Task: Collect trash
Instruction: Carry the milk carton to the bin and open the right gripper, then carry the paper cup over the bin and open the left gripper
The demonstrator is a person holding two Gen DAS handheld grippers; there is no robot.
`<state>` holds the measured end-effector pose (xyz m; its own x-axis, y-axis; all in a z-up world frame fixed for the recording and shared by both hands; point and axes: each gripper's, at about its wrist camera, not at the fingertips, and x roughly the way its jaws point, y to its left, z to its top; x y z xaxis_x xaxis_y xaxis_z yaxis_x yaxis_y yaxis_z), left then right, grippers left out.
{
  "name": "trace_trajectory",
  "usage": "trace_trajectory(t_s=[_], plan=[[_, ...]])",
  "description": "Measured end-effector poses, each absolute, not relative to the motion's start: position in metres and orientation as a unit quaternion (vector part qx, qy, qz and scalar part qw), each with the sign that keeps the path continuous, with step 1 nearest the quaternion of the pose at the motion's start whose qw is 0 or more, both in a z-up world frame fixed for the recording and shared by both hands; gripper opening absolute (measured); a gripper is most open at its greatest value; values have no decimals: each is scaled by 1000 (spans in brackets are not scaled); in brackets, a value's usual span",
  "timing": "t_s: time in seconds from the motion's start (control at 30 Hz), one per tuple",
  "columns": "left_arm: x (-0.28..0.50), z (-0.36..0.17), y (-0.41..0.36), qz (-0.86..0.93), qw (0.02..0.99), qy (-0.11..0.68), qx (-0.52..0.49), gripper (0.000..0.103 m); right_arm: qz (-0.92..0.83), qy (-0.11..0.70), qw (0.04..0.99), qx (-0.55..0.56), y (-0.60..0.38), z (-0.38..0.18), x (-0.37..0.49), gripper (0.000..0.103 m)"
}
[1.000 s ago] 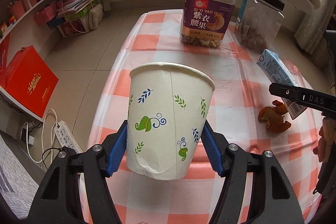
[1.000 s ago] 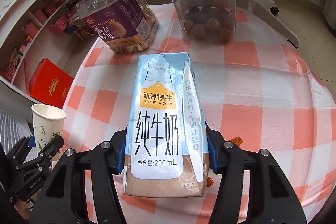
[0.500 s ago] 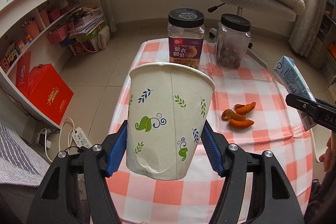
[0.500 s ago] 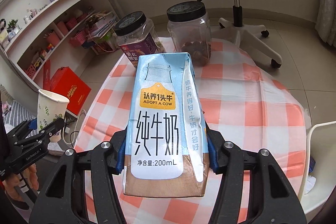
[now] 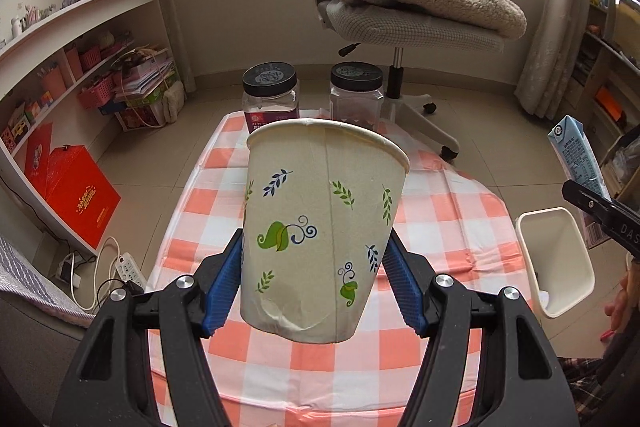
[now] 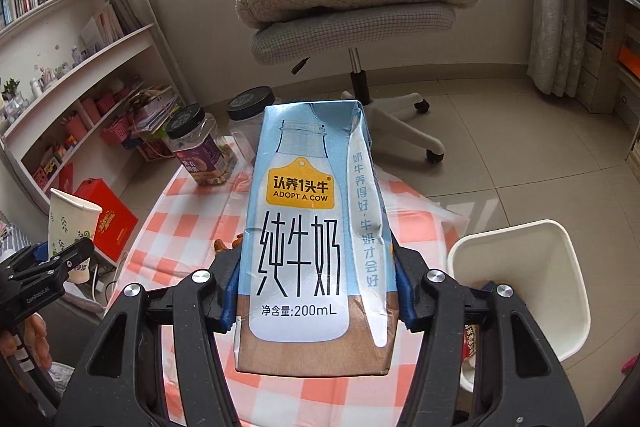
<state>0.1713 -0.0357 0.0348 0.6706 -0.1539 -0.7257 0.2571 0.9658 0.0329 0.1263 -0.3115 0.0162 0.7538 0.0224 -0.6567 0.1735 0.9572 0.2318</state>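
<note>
My left gripper point(image 5: 314, 291) is shut on a white paper cup point(image 5: 320, 227) with leaf prints, held upright above the checked tablecloth point(image 5: 432, 223). My right gripper point(image 6: 316, 301) is shut on a light-blue 200 mL milk carton point(image 6: 312, 227), held upright above the table. The carton point(image 5: 576, 163) and right gripper show at the right edge of the left wrist view. The cup point(image 6: 70, 223) and left gripper show at the left of the right wrist view. A white trash bin point(image 6: 520, 279) stands on the floor by the table's right side; it also shows in the left wrist view point(image 5: 556, 267).
Two black-lidded clear jars point(image 5: 272, 95) point(image 5: 356, 95) stand at the table's far edge. Orange peel point(image 6: 228, 243) lies on the cloth, mostly hidden behind the carton. An office chair point(image 5: 404, 27) with a blanket stands beyond. Shelves point(image 5: 80, 67), a red box point(image 5: 80, 203) and a power strip lie left.
Both grippers have risen and pulled back from the table with the cup and the carton still held. The white bin has come into view at the right.
</note>
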Motion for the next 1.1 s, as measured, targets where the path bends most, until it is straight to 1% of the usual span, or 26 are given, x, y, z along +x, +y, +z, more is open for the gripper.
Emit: trace_trajectory(t_s=[0.27, 0.53, 0.57, 0.63, 0.7, 0.73, 0.9, 1.1], plan=[[149, 42, -103, -154, 909, 381, 63, 65, -114, 326, 929, 135, -379, 17, 86, 55], [134, 42, -172, -192, 902, 378, 78, 65, -185, 326, 917, 137, -443, 5, 58, 56], [133, 41, -181, -198, 901, 379, 80, 65, -191, 330, 914, 143, -452, 3, 56, 57], [130, 38, -201, -210, 896, 381, 84, 65, -208, 330, 908, 152, -467, -1, 50, 65], [128, 35, -222, -222, 892, 383, 88, 65, -232, 324, 902, 164, -483, -4, 40, 80], [127, 34, -233, -229, 890, 385, 89, 65, -242, 321, 899, 175, -492, -6, 34, 82], [120, 24, -285, -260, 876, 394, 97, 66, -283, 293, 880, 244, -539, -8, 4, 86], [111, 12, -343, -287, 862, 403, 112, 66, -315, 267, 868, 275, -569, -5, -23, 87]])
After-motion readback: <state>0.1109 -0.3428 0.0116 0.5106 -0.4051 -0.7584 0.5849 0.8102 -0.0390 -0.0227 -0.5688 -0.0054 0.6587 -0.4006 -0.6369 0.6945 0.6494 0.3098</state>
